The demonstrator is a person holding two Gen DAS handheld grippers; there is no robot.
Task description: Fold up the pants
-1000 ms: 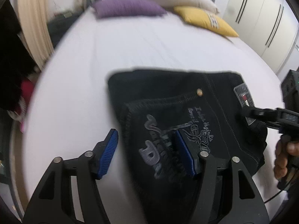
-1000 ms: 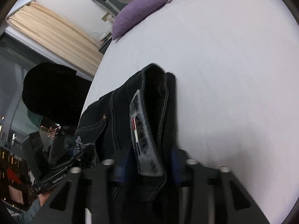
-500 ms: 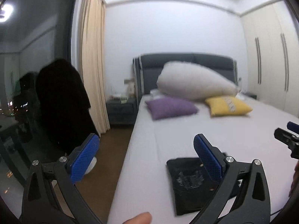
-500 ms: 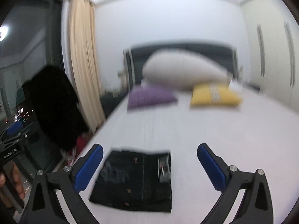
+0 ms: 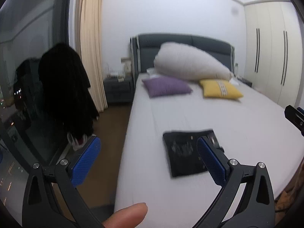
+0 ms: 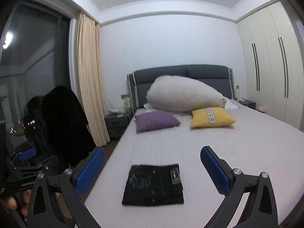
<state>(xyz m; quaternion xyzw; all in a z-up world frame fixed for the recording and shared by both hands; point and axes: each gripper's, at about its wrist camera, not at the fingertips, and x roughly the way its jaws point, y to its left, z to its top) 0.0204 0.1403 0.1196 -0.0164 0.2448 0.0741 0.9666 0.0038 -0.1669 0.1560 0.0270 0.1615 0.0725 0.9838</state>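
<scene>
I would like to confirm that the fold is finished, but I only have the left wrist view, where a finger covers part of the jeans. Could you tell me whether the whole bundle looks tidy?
Observer: In the right wrist view the folded black jeans show whole: a compact rectangle lying flat on the bed.
Operator: Thank you. I see only a tip of the right gripper; is it clear of the jeans?
Observer: Yes. The right gripper is off them; its jaws have just been opening and stand wide, with nothing held between them.
</scene>
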